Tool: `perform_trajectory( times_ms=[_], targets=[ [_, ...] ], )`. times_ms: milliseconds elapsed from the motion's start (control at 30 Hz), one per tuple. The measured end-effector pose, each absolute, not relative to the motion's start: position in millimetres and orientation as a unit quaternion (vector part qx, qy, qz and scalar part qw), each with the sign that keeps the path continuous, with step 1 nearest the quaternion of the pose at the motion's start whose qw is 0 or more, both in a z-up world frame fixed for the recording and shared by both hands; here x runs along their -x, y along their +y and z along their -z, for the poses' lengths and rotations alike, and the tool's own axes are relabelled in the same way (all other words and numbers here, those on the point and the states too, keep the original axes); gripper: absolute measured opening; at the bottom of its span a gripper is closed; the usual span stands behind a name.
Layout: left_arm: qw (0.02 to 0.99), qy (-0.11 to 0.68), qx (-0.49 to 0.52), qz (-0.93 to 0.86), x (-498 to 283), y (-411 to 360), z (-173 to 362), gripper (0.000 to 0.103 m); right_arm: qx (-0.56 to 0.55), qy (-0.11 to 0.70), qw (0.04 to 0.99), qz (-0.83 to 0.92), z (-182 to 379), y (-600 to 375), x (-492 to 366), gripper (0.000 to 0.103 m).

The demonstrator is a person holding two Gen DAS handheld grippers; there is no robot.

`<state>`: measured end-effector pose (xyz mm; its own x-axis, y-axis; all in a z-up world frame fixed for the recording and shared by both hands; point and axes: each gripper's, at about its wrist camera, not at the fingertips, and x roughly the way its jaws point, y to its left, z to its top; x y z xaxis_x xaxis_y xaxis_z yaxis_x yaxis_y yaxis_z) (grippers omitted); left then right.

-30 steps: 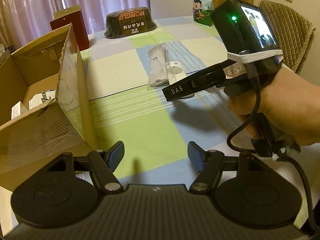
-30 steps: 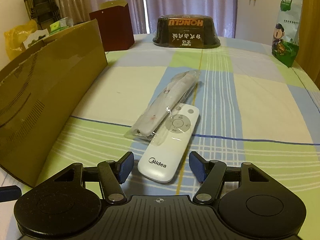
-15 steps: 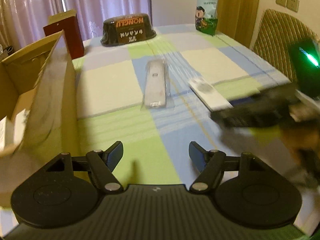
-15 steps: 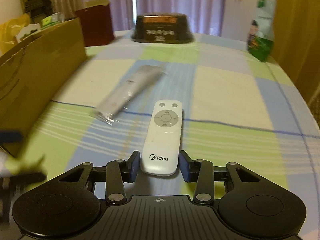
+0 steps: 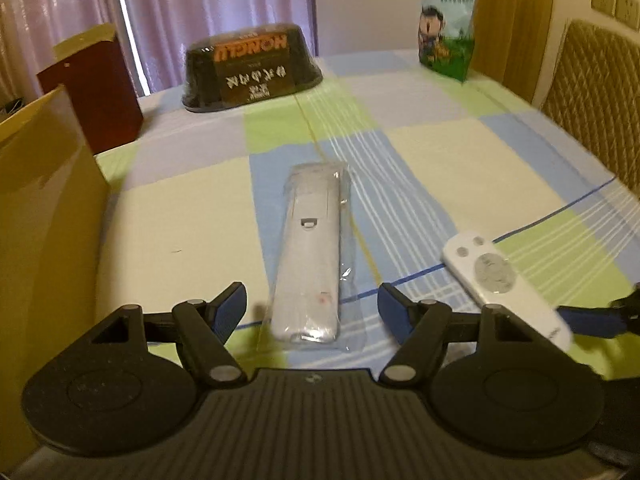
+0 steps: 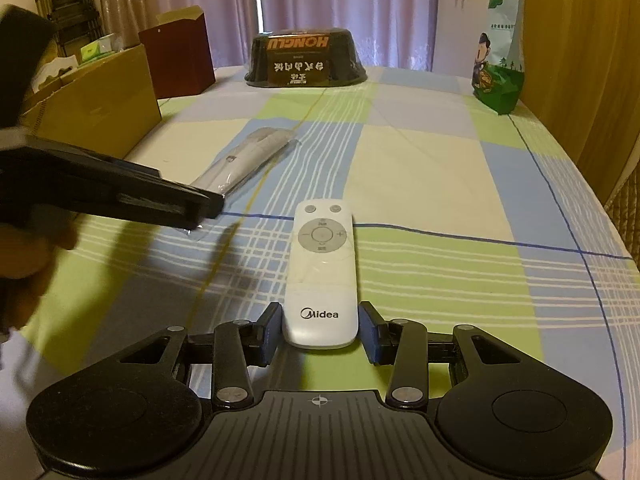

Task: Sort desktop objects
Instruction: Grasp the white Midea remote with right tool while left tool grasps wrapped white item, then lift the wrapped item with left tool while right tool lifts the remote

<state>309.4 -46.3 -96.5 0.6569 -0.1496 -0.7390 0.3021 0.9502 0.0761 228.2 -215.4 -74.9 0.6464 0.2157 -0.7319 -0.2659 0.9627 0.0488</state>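
Two remotes: right gripper (image 6: 319, 330) narrowly brackets the white Midea remote (image 6: 321, 276); left gripper (image 5: 312, 310), jaws wide, straddles the plastic-wrapped grey remote (image 5: 310, 256), beside the cardboard box (image 5: 44, 216).

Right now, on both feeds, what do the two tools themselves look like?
The left tool and the right tool look alike: matte black bodies with a ribbed centre plate, two round discs at the sides, and angled black link arms with silver pivot pins. Each finger carries a blue pad. The centre plate bears a small white crosshair mark. No sleeve or cable shows clearly.
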Motion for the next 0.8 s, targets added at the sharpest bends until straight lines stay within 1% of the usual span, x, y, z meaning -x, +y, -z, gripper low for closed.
perform_trajectory(
  times_ms=[133, 167, 200, 300, 467, 633, 800],
  targets=[
    [0.901, 0.404, -0.099, 0.125, -316, -47, 107, 0.066, 0.043, 0.395, 0.908, -0.132, 77, -214, -229, 0.042],
    [0.901, 0.404, -0.096, 0.126, -317, -46, 108, 0.061, 0.044, 0.394, 0.908, -0.132, 77, -214, -229, 0.042],
    [0.901, 0.405, -0.092, 0.128, -317, -46, 107, 0.05, 0.045, 0.393, 0.909, -0.132, 78, -213, -229, 0.042],
    [0.899, 0.404, -0.109, 0.13, -314, -50, 105, 0.033, 0.041, 0.395, 0.909, -0.131, 78, -214, -231, 0.041],
    [0.892, 0.417, -0.109, 0.134, -286, -45, 101, 0.033, 0.037, 0.402, 0.905, -0.132, 76, -217, -228, 0.039],
    [0.885, 0.438, -0.096, 0.129, -217, -34, 94, 0.033, 0.03, 0.426, 0.895, -0.128, 70, -223, -207, 0.04],
    [0.879, 0.452, -0.085, 0.123, -144, -29, 86, 0.033, 0.026, 0.452, 0.883, -0.124, 63, -226, -162, 0.04]
  ],
)
